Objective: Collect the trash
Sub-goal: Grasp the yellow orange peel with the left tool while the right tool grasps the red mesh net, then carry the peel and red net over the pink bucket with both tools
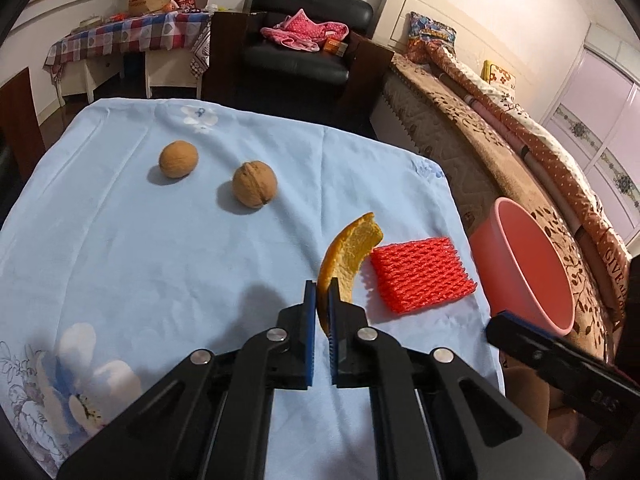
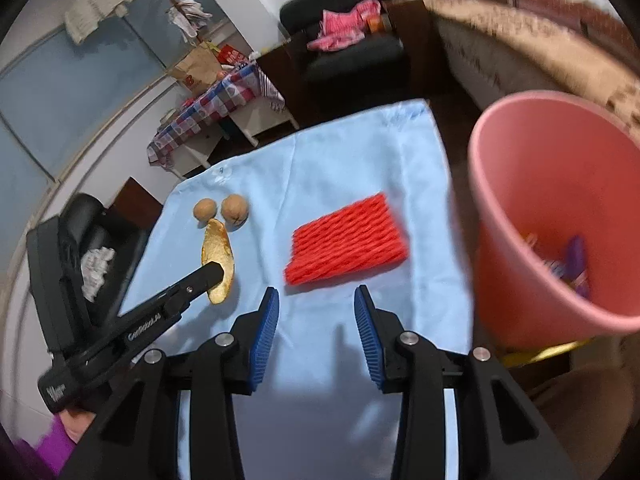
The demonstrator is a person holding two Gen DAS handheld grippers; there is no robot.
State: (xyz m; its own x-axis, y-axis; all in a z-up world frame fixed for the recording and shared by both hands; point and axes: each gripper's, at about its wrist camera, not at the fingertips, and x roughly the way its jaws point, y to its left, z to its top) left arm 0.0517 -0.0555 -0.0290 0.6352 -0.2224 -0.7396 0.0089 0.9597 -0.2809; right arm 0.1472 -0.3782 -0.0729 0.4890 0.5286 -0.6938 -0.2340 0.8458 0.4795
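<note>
- The left gripper (image 1: 323, 296) has its blue pads clamped on an orange peel (image 1: 348, 256), just below centre of the left wrist view; the curved strip pokes up from between the pads.
- Whether the peel's far end touches the light blue tablecloth (image 1: 160, 248) or hangs just above it, I cannot tell.
- In the right wrist view that same peel (image 2: 218, 258) sits at middle left, with the black finger (image 2: 208, 274) of the left gripper lying across its lower part.
- The right gripper (image 2: 316, 300) is spread wide at the bottom centre of its own view, holding nothing, only cloth between the blue pads.
- A red foam net (image 1: 420, 276) lies flat on the cloth just right of the peel in the left view; in the right view the net (image 2: 346, 240) is dead centre, beyond the parted pads.
- Two walnuts (image 1: 255, 190) rest on the cloth in the upper left of the left view, near each other.
- The pink bucket (image 2: 552, 216) fills the right side of the right wrist view, off the table's edge, a few blurred colourful scraps in its bottom.
- In the left view the bucket (image 1: 520, 264) shows at right.
</note>
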